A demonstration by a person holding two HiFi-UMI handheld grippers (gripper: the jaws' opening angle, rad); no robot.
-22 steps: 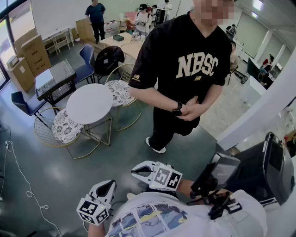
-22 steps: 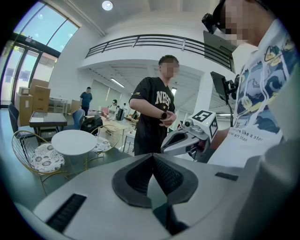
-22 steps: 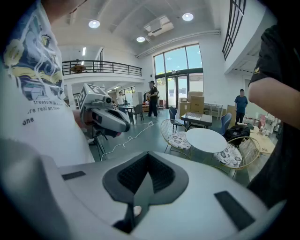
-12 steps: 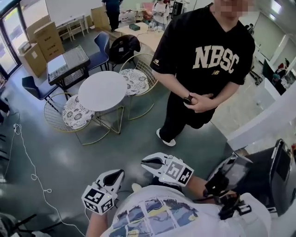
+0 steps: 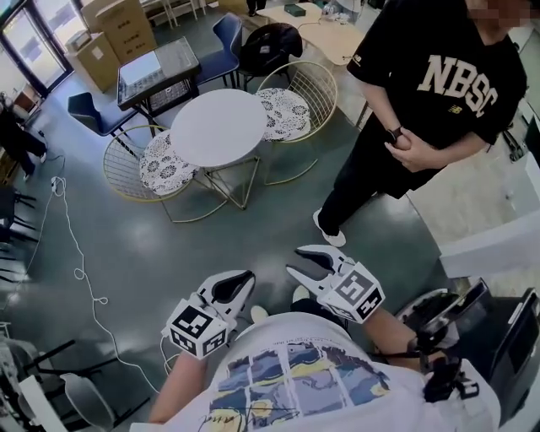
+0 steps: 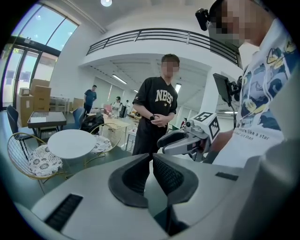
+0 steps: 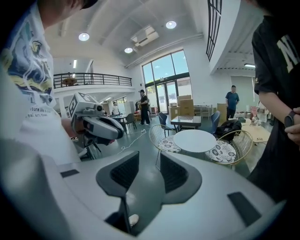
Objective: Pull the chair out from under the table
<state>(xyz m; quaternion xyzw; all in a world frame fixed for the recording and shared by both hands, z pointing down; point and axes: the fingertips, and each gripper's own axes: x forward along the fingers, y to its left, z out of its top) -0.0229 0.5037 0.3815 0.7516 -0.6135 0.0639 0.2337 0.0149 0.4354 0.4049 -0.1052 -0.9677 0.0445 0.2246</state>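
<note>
A round white table (image 5: 218, 126) stands on the grey floor a few steps ahead. Two gold wire chairs with patterned cushions are tucked at it, one on its left (image 5: 164, 164) and one on its right (image 5: 288, 108). Both grippers hang in the air close to my body, far short of the chairs. My left gripper (image 5: 245, 278) holds nothing, and its jaws show only a sliver of gap in the left gripper view (image 6: 151, 157). My right gripper (image 5: 297, 260) stands open and empty. In the right gripper view the table (image 7: 194, 139) and the chairs (image 7: 166, 140) lie past its jaws.
A person in a black shirt (image 5: 422, 110) stands at the right, near the right chair. A white cable (image 5: 76, 253) snakes over the floor at the left. Behind the table are a dark low table (image 5: 156, 72), blue chairs (image 5: 93, 114) and cardboard boxes (image 5: 118, 21).
The head view has swung, so the table and chairs have moved toward the picture's centre and the standing person has slid right. Both grippers keep their pose in front of my body.
</note>
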